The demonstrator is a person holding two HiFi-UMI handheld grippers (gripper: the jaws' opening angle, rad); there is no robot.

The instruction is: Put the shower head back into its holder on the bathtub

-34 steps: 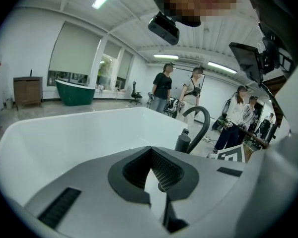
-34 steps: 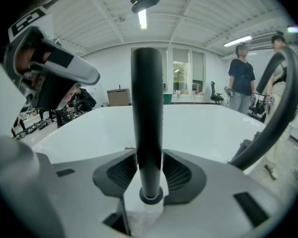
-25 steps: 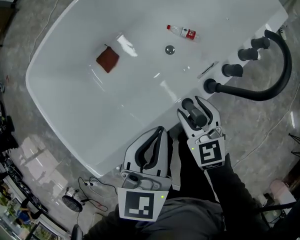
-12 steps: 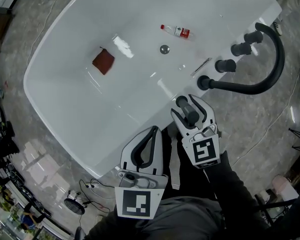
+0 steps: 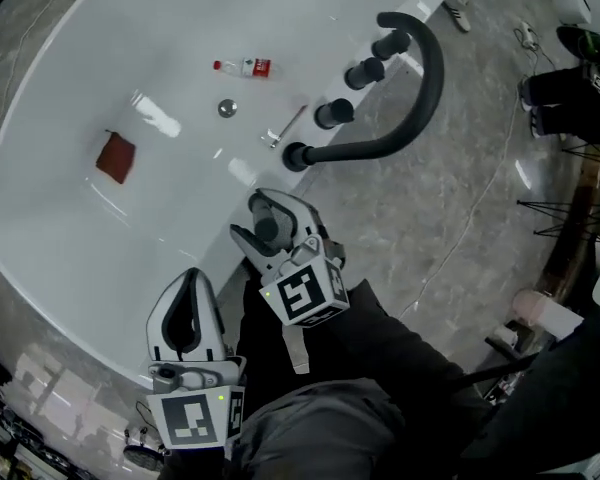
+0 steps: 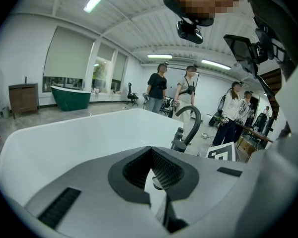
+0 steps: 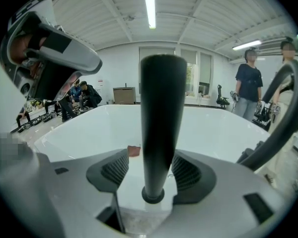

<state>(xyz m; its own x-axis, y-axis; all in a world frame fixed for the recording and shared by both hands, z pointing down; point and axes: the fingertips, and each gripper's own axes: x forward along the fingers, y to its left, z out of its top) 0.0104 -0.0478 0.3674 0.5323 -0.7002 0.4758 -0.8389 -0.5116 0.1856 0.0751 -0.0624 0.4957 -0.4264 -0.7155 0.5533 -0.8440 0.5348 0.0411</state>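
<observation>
One white bathtub [image 5: 40, 238] holding one plastic bottle [image 5: 245, 66], one red-brown cloth [image 5: 115, 157] and one drain [image 5: 227, 108]. On its rim: three black knobs [image 5: 365, 71], one curved black pipe [image 5: 425, 93], one shower head [image 5: 268, 230]. Two grippers: left gripper [image 5: 188, 280], right gripper [image 5: 248, 216]. One green bathtub [image 6: 69, 97] far behind.

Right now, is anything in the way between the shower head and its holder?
No, nothing visible. The shower head already stands upright in its holder on the bathtub rim. The right gripper has just been opening its jaws, and they stand on either side of it without pressing.
</observation>
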